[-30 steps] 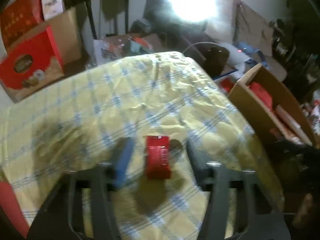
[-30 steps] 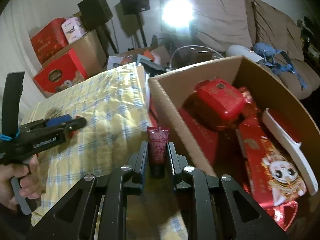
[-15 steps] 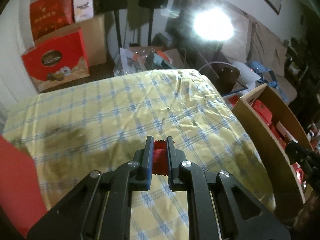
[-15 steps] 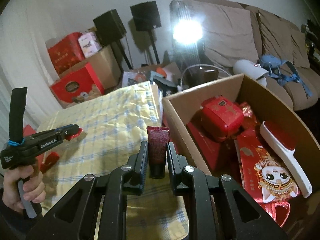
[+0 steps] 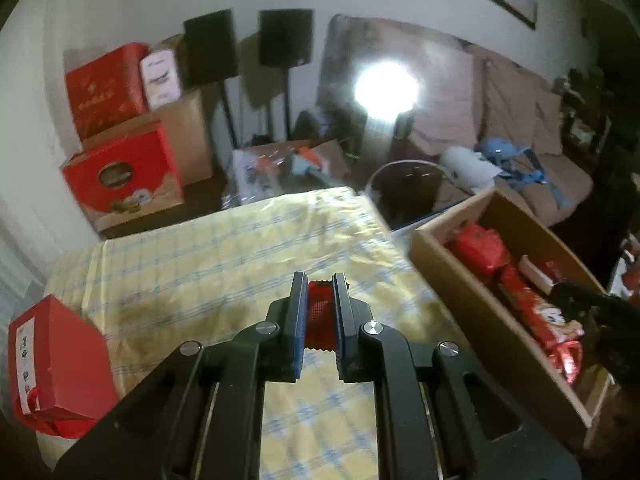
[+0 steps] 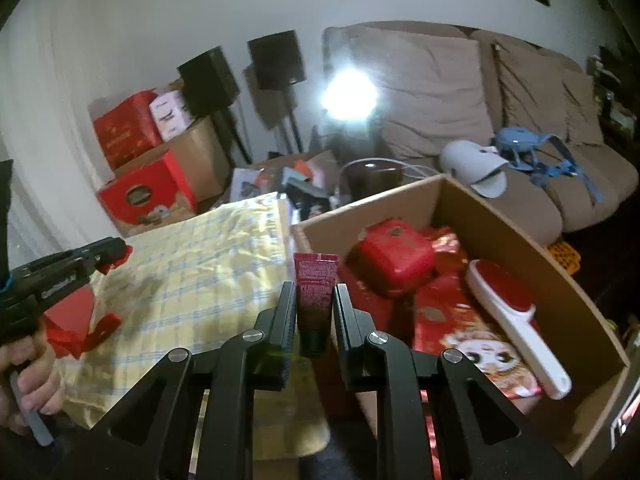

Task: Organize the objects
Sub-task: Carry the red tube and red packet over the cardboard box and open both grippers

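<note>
Both hands have risen since the earlier frames. Left gripper [image 5: 321,312] pinches the packet [image 5: 318,322] above the cloth [image 5: 224,256]; box [image 5: 480,320] lies at three o'clock. Right gripper [image 6: 314,312] pinches the tube [image 6: 316,292], long axis forward, box [image 6: 592,308] at two o'clock, nearer.

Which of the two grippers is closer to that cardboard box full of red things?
Right. The right gripper hangs by the cardboard box edge; the left gripper is over the tablecloth.

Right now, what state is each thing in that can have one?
left claw: shut on the red packet, lifted off the tablecloth
right claw: shut on the dark red tube, cap down
cardboard box: open, partly filled
red gift box: closed, on table corner
</note>
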Available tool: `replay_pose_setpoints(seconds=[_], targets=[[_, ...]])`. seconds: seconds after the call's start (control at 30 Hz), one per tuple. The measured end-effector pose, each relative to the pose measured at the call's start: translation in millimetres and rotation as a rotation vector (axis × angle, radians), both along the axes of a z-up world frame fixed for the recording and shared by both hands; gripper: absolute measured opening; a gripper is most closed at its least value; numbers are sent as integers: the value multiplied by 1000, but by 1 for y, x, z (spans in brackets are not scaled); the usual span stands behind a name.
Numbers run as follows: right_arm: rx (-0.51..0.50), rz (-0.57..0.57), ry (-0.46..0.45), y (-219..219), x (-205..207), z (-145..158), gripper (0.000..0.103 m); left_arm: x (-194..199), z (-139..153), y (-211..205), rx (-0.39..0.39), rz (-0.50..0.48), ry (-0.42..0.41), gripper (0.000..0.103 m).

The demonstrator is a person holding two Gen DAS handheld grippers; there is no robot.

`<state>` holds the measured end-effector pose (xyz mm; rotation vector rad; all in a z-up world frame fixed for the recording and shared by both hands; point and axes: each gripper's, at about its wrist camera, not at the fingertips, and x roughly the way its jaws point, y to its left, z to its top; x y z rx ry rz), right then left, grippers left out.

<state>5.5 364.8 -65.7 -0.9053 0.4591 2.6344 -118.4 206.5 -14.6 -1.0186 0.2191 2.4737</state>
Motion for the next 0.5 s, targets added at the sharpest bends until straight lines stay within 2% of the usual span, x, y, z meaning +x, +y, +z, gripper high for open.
replay_pose_setpoints(seconds=[0.13, 0.3, 0.43, 0.5], targets=[[-11, -45, -1, 17, 16, -3, 17, 10, 5, 27, 17, -58, -9, 11], [-20, -139, -36, 51, 39, -13, 17, 23, 5, 73, 55, -175, -46, 11], [-54, -220, -73, 80, 57, -26, 17, 28, -6, 125, 127, -313, -175, 11], [-69, -243, -100, 90, 63, -32, 17, 31, -13, 149, 138, -356, -210, 11]])
